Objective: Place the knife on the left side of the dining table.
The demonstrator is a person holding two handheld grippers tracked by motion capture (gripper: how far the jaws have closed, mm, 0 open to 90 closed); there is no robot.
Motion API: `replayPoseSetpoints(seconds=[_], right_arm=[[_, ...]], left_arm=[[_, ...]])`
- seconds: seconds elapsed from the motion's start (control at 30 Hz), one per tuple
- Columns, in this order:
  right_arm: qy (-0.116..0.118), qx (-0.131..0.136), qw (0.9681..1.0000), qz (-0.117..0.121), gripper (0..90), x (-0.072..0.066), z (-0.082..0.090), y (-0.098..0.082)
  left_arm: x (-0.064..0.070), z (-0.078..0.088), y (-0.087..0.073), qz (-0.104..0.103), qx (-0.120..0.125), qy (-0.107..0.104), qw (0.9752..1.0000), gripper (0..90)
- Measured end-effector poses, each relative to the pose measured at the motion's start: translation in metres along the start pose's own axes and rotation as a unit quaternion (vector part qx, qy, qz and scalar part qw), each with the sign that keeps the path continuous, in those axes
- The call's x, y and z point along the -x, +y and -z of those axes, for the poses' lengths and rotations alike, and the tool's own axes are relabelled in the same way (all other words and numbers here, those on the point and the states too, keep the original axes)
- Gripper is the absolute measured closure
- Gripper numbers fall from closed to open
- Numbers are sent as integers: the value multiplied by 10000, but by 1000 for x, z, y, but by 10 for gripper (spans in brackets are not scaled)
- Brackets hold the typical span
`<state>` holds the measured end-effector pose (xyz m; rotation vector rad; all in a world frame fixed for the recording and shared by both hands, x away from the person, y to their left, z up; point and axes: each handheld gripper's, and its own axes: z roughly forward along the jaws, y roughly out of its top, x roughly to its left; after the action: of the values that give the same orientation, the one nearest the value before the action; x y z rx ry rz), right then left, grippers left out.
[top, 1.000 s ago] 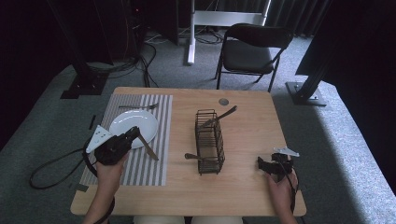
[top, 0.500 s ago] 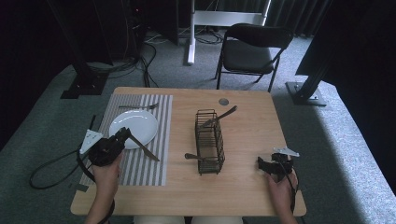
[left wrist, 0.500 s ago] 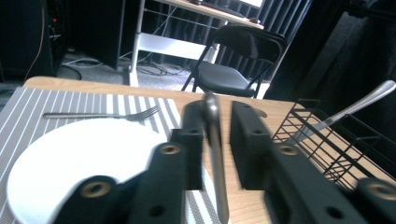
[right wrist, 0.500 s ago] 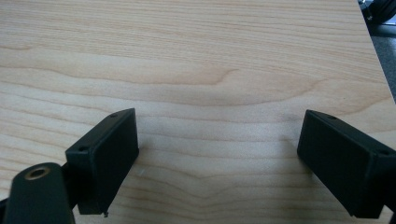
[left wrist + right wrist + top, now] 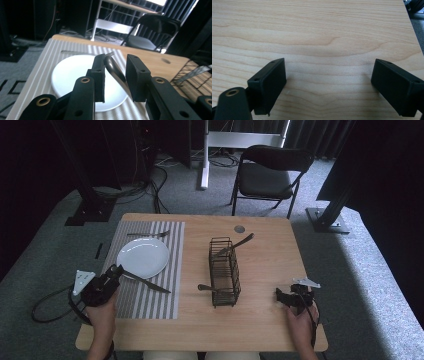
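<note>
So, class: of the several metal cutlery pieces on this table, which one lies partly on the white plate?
The metal knife: its handle end rests on the round white plate's rim, blade on the striped placemat.

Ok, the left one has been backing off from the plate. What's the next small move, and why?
Probably draw the left hand-held gripper straight back a little more. Its jaws stand open with the end of the knife between them, and the knife has stayed lying from the plate onto the placemat. Lifting or turning now might nudge it.

High view overhead, facing forward; left gripper view low, sharing plate (image 5: pixel 142 257) (image 5: pixel 75 72); right gripper view close above table (image 5: pixel 317 30).
</note>
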<state>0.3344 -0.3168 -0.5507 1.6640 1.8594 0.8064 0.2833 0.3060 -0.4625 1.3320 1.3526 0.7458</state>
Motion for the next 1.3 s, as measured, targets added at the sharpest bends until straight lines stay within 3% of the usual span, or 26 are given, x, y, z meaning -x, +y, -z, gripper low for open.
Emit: replayPoseSetpoints(seconds=[0.17, 0.33, 0.4, 0.53, 0.67, 0.8, 0.83, 1.07, 1.17, 1.27, 1.3], right_arm=[[-4, -2, 10000, -6, 118, 0, 0, 0], [-6, -1, 10000, -6, 118, 0, 0, 0], [-8, 0, 10000, -5, 118, 0, 0, 0], [-8, 0, 10000, -7, 118, 0, 0, 0], [-8, -1, 10000, -6, 118, 0, 0, 0], [-9, -1, 10000, -7, 118, 0, 0, 0], [-9, 1, 10000, -6, 118, 0, 0, 0], [-12, -1, 10000, -11, 119, 0, 0, 0], [-13, 0, 10000, -9, 119, 0, 0, 0], [-13, -1, 10000, -13, 119, 0, 0, 0], [-14, -1, 10000, -13, 119, 0, 0, 0]], left_arm=[[-27, -3, -15, 393, -153, -63, 9991, 670], [-44, -3, -30, 760, -218, -92, 9968, 650], [-49, -7, -37, 755, -317, 30, 9966, 630], [-58, -9, -45, 877, -439, 18, 9952, 605], [-60, -14, -49, 837, -682, 154, 9940, 549], [-65, -20, -50, 982, -850, 220, 9913, 542], [-66, -24, -51, 1096, -947, 285, 9890, 540], [-72, -33, -57, 1334, -1292, 392, 9818, 509], [-73, -35, -60, 1346, -1464, 518, 9787, 491], [-68, -40, -59, 883, -1752, 813, 9772, 462], [-66, -40, -59, 804, -1773, 806, 9776, 454]])
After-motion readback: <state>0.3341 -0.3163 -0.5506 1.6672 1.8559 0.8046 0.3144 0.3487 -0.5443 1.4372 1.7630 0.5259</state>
